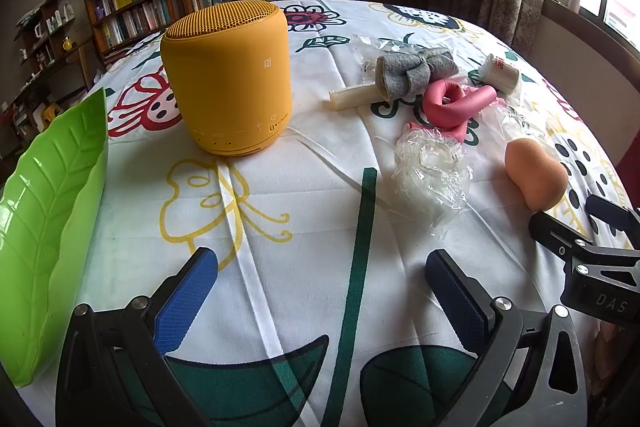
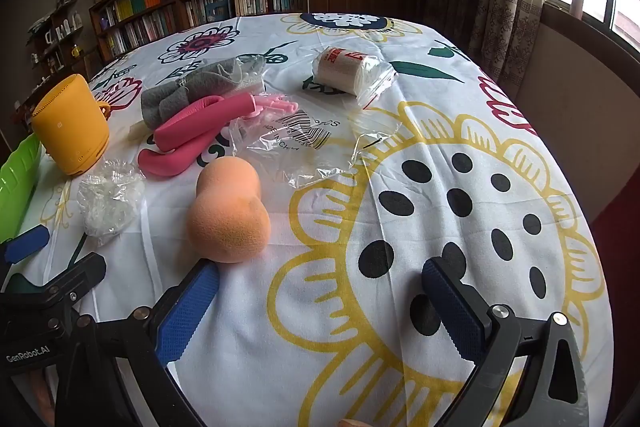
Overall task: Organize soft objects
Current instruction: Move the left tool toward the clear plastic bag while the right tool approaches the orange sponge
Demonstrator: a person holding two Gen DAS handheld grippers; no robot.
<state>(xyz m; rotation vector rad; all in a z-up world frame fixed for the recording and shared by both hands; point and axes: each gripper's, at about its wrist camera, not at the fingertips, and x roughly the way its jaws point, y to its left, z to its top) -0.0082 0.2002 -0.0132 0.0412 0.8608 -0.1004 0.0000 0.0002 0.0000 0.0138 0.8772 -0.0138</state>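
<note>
We've got both grippers, left (image 1: 320,283) and right (image 2: 320,291), spread wide and empty, with the sponge (image 2: 229,211) just off our right one's fingertip.

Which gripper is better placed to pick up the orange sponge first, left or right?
Right, probably. The right gripper is open, its left finger almost at the orange sponge. The left gripper faces bare cloth near the yellow speaker.

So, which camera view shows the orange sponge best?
The right wrist view: the orange sponge lies near and whole, just ahead of the open jaws. The left wrist view shows it smaller, off at the right.
</note>
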